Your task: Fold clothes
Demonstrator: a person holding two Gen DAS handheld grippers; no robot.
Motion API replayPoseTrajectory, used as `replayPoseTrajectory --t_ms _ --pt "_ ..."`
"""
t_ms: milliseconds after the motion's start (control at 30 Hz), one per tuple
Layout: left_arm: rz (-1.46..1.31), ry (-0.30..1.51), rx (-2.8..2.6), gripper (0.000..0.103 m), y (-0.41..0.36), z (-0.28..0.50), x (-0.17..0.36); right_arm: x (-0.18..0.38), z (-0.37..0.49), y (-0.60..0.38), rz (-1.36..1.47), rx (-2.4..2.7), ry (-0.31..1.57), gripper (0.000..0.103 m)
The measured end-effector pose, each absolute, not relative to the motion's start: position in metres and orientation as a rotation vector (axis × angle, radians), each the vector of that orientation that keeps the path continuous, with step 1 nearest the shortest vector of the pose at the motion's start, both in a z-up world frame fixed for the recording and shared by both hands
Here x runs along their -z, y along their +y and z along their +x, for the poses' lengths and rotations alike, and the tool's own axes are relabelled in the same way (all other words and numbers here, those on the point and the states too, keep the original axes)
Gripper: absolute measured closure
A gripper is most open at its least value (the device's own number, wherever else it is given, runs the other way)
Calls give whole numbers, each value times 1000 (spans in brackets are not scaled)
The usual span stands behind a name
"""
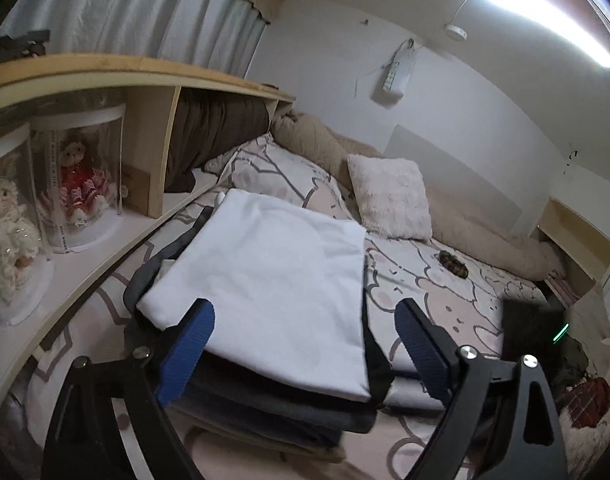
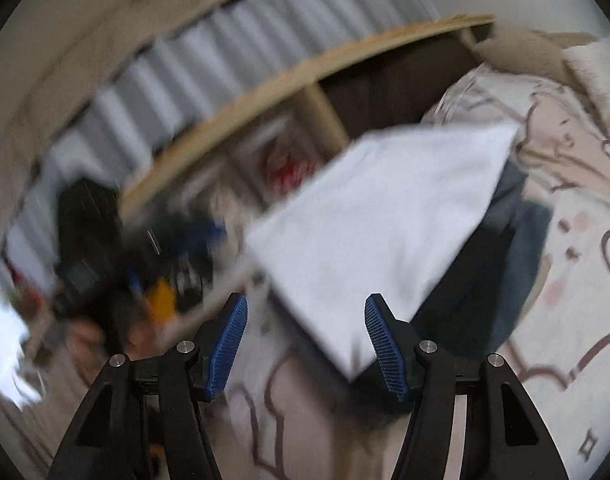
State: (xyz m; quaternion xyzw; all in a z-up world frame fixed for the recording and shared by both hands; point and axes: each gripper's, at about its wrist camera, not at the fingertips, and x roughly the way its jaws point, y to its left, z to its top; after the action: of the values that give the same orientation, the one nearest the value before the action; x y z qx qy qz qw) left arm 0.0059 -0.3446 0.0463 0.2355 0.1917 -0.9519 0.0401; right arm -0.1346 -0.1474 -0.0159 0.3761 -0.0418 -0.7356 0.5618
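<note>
On the bed (image 1: 445, 292), with its cartoon-print sheet, sits a stack of folded clothes: a white folded piece (image 1: 265, 280) on top, dark grey ones (image 1: 273, 400) beneath. Left tool (image 1: 305, 356) straddles the stack's near edge, released, blue pads clear of the cloth. Right tool (image 2: 305, 344), seen through blur, is also released, the white corner between its fingers untouched. Dolls (image 1: 81, 176) stand on the shelf (image 1: 105, 68) beside.
</note>
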Motion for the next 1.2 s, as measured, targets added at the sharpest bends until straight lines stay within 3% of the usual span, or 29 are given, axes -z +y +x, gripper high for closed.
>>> replayPoseTrajectory --t_ms 167,400,500,533,833,1200 --pt "658 573 2890 9 -323 27 -54 60 -104 -164 1017 1697 69 42" --pt "634 519 2863 1 -287 43 -56 34 -65 -116 982 1785 90 40" --pt "661 511 2837 0 -269 48 -54 16 -54 -85 981 1886 96 3" --pt "658 505 2839 0 -261 51 -55 8 -51 -73 977 1916 89 0" --pt "599 463 2874 0 -194 79 -65 -60 -10 49 721 2317 53 0" --pt "595 357 2928 0 -130 98 -73 -78 24 165 642 2646 -49 0"
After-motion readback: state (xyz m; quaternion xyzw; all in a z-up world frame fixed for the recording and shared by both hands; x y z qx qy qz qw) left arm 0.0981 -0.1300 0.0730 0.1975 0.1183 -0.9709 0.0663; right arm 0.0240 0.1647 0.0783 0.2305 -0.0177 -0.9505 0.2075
